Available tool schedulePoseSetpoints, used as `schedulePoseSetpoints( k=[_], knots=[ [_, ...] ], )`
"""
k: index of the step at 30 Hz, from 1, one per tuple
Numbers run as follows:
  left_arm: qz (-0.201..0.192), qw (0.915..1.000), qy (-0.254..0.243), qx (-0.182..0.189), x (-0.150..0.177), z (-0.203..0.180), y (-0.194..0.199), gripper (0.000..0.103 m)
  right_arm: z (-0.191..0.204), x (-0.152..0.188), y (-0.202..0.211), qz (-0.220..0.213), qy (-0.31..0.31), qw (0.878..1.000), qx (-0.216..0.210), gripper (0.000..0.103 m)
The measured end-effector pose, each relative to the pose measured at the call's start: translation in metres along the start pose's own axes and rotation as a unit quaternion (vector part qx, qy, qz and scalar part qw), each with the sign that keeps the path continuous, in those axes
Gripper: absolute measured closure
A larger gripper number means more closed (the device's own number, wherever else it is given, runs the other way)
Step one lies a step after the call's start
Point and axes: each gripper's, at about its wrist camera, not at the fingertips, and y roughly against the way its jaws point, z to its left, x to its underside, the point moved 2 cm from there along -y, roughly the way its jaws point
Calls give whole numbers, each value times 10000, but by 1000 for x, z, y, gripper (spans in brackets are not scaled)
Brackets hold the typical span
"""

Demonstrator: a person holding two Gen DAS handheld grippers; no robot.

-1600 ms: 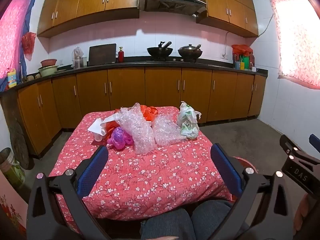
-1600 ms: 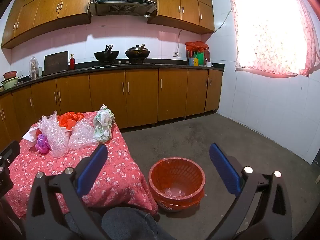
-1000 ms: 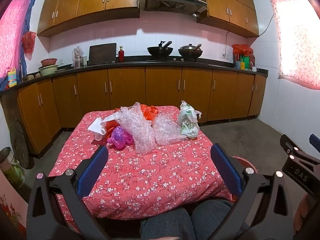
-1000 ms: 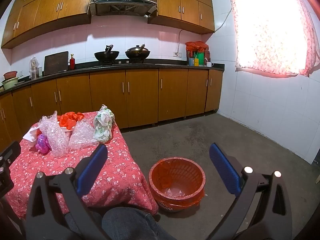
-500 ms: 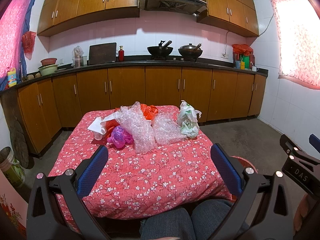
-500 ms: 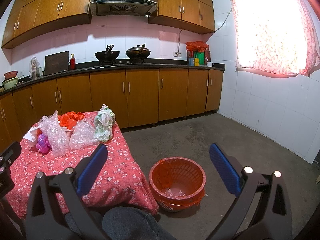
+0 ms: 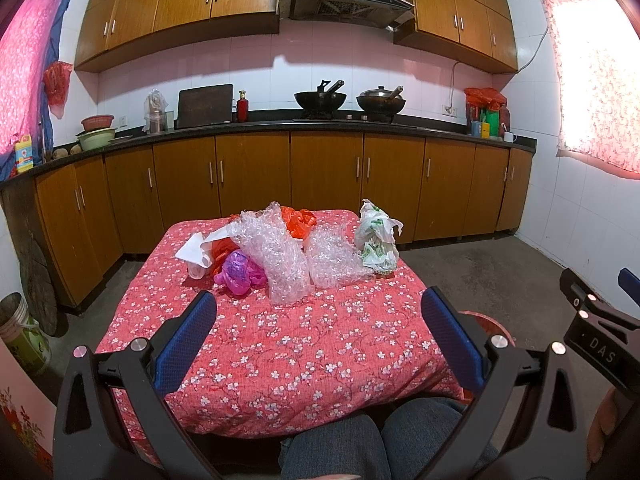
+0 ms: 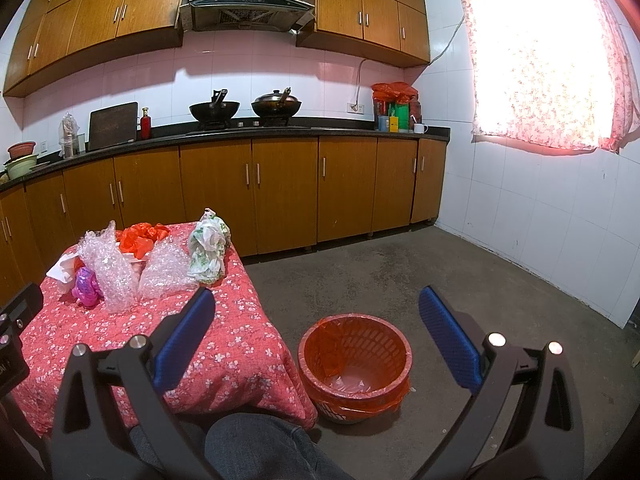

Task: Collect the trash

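Almost nothing changes here: compared with a moment ago, the view only shifts a tiny bit, and every thing sits in the same place. That means the job has not really started, and all the trash is yet to be picked up. The bench with its red flower cloth fills the middle of the left wrist view, and the pile of trash lies on its far half. The orange trash basket stands on the floor just beside the bench, on the right side, with an orange bag liner inside and no trash that I can see. In the pile, the tall bubble wrap is the biggest piece, and a smaller bubble wrap sits just beside it. The white and green plastic bag stands at the right end. An orange plastic bag peeks out behind, a purple bag lies in front on the left, and a white paper sits at the left end. The left gripper is spread wide and holds nothing. The right gripper is spread wide too, empty, above the basket side. I think the next move is to reach for the pile.
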Motion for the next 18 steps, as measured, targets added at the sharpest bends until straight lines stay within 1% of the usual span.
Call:
schedulePoseSetpoints(
  k=[18],
  knots=[
    [22,10000,11,1,0,1,-2,2,0,1,0,1,-1,10000,0,4]
  ],
)
